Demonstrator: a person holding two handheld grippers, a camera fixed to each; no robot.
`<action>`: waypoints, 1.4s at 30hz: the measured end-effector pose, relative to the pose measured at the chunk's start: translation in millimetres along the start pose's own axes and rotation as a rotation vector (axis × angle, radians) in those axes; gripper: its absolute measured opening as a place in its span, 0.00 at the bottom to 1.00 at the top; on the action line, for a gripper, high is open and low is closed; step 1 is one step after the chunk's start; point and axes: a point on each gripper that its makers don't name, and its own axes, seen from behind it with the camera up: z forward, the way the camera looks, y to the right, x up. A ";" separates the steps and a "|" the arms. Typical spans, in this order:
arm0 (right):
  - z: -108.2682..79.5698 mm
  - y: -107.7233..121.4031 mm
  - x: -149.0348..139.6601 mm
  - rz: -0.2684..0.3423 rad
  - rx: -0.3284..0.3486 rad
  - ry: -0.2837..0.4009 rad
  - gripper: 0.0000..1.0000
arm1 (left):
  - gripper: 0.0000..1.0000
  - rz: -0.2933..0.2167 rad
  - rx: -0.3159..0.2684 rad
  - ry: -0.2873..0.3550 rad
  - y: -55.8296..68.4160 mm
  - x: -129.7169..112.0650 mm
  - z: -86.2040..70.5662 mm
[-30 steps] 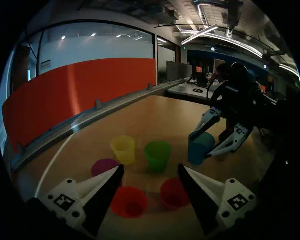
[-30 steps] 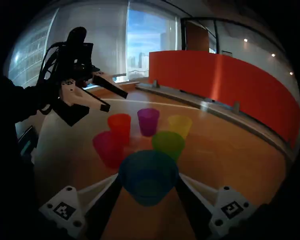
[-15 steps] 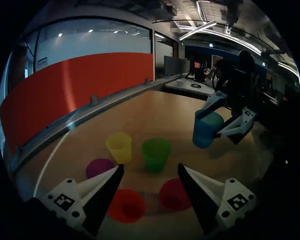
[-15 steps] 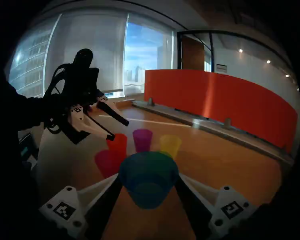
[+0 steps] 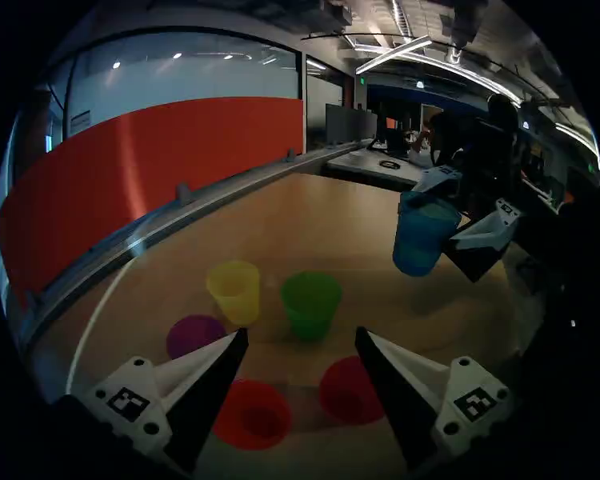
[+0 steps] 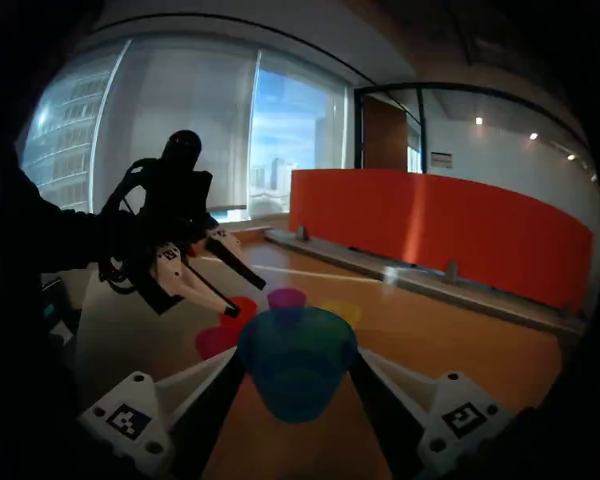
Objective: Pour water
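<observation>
My right gripper [image 6: 297, 362] is shut on a blue cup [image 6: 297, 376], held upright in the air above the wooden table [image 6: 460, 336]. In the left gripper view the blue cup [image 5: 420, 236] hangs at the right, gripped by the right gripper [image 5: 454, 212], well above the table [image 5: 332, 216]. My left gripper [image 5: 300, 346] is open and holds nothing, hovering over a yellow cup [image 5: 234, 290], a green cup [image 5: 310, 302], a purple cup [image 5: 193, 334], a red cup [image 5: 250, 412] and a pink cup [image 5: 350, 390]. The left gripper [image 6: 248, 298] also stands open in the right gripper view, above the red cup [image 6: 242, 309]. I cannot see whether the blue cup holds water.
A long orange partition [image 5: 156, 152] on a metal rail [image 5: 140, 240] runs along the table's far edge. Desks with monitors [image 5: 356, 128] stand beyond the table end. Large windows [image 6: 284, 152] lie behind the left gripper. A person's dark sleeve [image 6: 44, 232] holds that gripper.
The right gripper has lifted the blue cup from beside the green cup up into the air. The left gripper has stayed open and has barely moved.
</observation>
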 end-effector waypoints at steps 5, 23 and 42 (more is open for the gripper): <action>-1.8 0.9 13.6 0.014 -0.002 0.053 0.90 | 1.00 0.006 -0.012 -0.009 2.4 -0.7 3.4; -11.2 3.9 30.6 0.023 -0.034 0.092 0.90 | 1.00 0.014 -0.030 -0.057 2.0 -1.3 17.0; -30.7 15.4 30.4 0.024 -0.066 0.107 0.90 | 1.00 0.002 -0.038 -0.152 7.4 -11.7 59.4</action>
